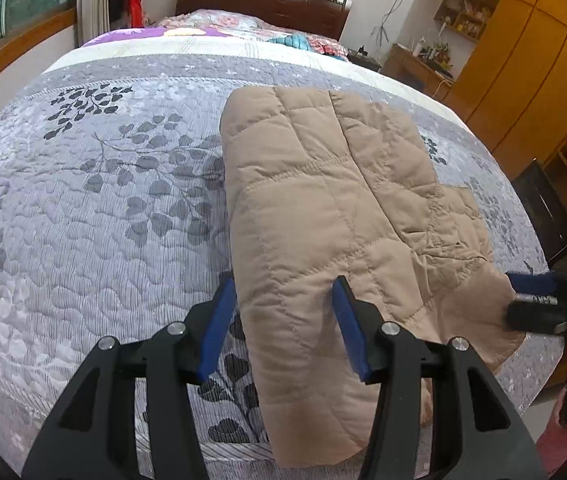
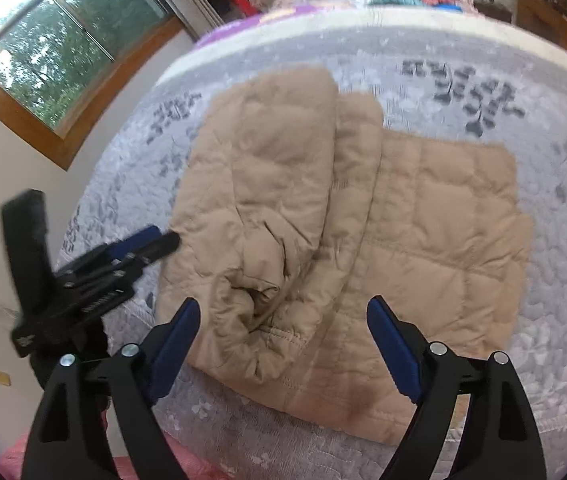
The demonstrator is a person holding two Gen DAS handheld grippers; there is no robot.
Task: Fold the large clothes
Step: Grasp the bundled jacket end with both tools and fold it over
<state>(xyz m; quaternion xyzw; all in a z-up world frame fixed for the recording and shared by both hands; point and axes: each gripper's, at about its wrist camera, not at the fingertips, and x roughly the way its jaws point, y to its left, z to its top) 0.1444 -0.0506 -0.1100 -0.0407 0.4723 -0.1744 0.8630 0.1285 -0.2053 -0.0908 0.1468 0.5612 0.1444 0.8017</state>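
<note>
A tan quilted jacket (image 1: pixel 335 216) lies folded lengthwise on the grey floral bedspread (image 1: pixel 83 208). My left gripper (image 1: pixel 283 292) is open and hovers over the jacket's near left edge, holding nothing. My right gripper (image 2: pixel 283 320) is open and empty above the jacket's (image 2: pixel 323 232) near end, where a rolled sleeve or collar bulges. The right gripper also shows in the left wrist view (image 1: pixel 539 300) at the jacket's right edge. The left gripper shows in the right wrist view (image 2: pixel 143 248) by the jacket's left side.
The bed runs to a dark wooden headboard (image 1: pixel 263 0) with colourful bedding (image 1: pixel 243 28) piled at the far end. Wooden wardrobes (image 1: pixel 535 60) stand on the right. A window (image 2: pixel 63 52) is on the left wall. The bed's near edge (image 2: pixel 283 452) lies just below the grippers.
</note>
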